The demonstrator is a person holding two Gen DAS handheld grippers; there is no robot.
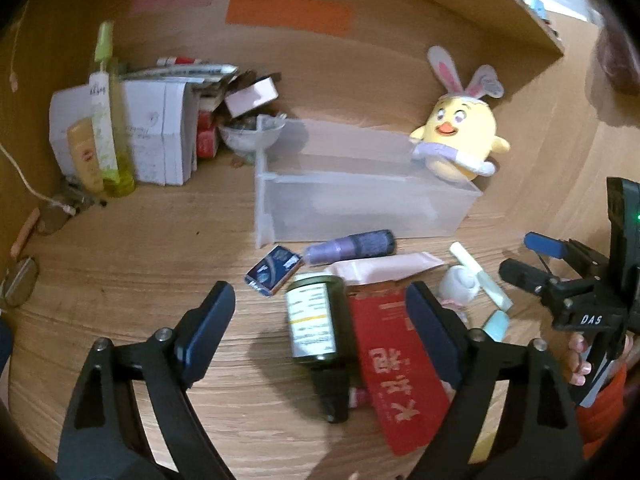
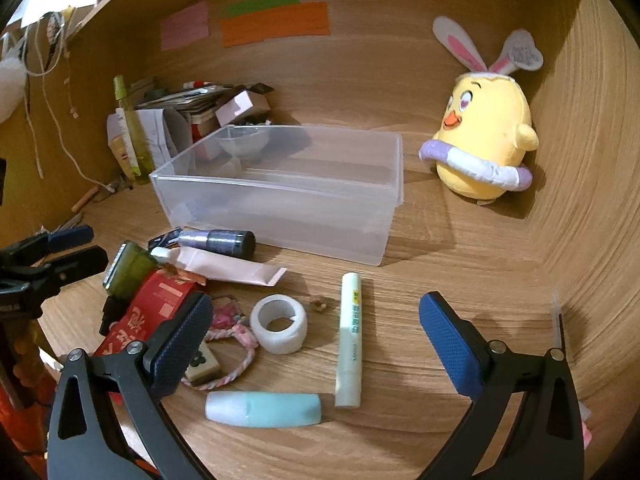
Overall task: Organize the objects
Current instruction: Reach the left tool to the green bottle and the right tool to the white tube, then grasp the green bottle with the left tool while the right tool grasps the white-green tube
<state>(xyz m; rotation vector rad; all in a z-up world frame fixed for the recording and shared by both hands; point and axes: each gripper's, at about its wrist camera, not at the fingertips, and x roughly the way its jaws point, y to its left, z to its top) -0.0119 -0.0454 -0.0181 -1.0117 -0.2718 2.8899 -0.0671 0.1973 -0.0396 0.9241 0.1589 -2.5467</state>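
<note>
both tongs (image 1: pixel 320 320) (image 2: pixel 316 332) gape, released; "das" on right tongs.

Wood-grain worktop (image 2: pixel 460 280) enclosed by matching wooden back panel (image 2: pixel 360 60) and side walls, desk-alcove style. Pink (image 2: pixel 185 26), green (image 2: pixel 262 3) and orange (image 2: pixel 276 24) paper notes stuck to the back panel. White cord (image 1: pixel 24 180) trailing down the left wall. Shelf edge (image 1: pixel 516 4) overhead at upper right, bright light beyond. Warm, dim indoor lighting, soft shadows across the wood
</note>
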